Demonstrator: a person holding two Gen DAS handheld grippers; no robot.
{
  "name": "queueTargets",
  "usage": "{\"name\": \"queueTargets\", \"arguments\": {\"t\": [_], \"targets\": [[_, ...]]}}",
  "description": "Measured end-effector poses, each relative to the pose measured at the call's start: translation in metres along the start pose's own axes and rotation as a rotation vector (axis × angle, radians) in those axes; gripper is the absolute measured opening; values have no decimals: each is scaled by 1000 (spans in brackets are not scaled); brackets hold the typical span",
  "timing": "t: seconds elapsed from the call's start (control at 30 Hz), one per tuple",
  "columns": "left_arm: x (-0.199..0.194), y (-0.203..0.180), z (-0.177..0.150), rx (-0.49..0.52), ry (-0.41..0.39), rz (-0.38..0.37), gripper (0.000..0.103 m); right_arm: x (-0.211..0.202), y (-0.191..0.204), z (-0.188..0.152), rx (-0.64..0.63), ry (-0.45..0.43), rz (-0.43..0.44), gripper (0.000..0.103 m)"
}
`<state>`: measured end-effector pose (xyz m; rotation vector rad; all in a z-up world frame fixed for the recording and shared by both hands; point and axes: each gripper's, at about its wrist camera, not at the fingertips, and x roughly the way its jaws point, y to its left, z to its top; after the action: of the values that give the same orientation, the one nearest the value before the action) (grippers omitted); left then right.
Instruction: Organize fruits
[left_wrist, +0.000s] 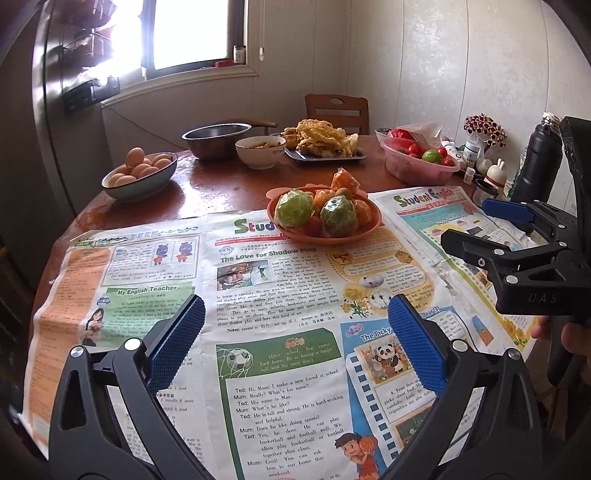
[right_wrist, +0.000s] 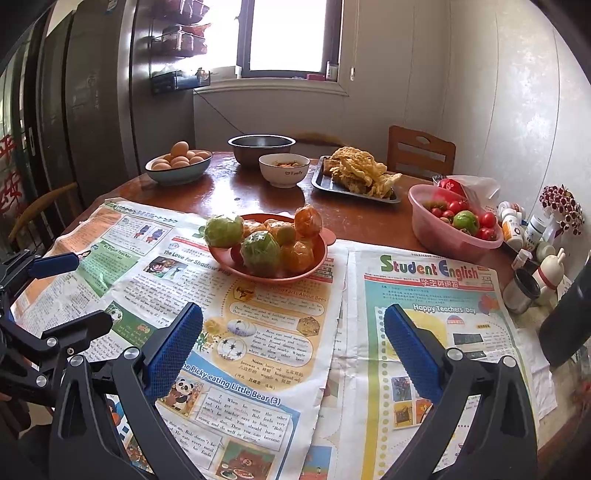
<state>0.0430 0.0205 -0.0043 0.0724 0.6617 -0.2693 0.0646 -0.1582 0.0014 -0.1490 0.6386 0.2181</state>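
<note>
Blown-out window (left_wrist: 184, 33) glare, perhaps haze

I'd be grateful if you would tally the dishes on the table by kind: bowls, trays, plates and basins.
Bowls: 3 (egg bowl, steel bowl, white bowl)
Trays: 1 (dark tray of fried food)
Plates: 1 (orange plate of wrapped fruit)
Basins: 1 (pink basin of tomatoes)
Total: 6
</note>
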Motion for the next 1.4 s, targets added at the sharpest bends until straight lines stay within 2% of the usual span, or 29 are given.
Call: {"name": "queueTargets", "arguments": {"t": [1.4], "targets": [[-3, 10, 5, -65, -18, 90, 94, 4, 2, -2, -14, 3, 3, 99]]}}
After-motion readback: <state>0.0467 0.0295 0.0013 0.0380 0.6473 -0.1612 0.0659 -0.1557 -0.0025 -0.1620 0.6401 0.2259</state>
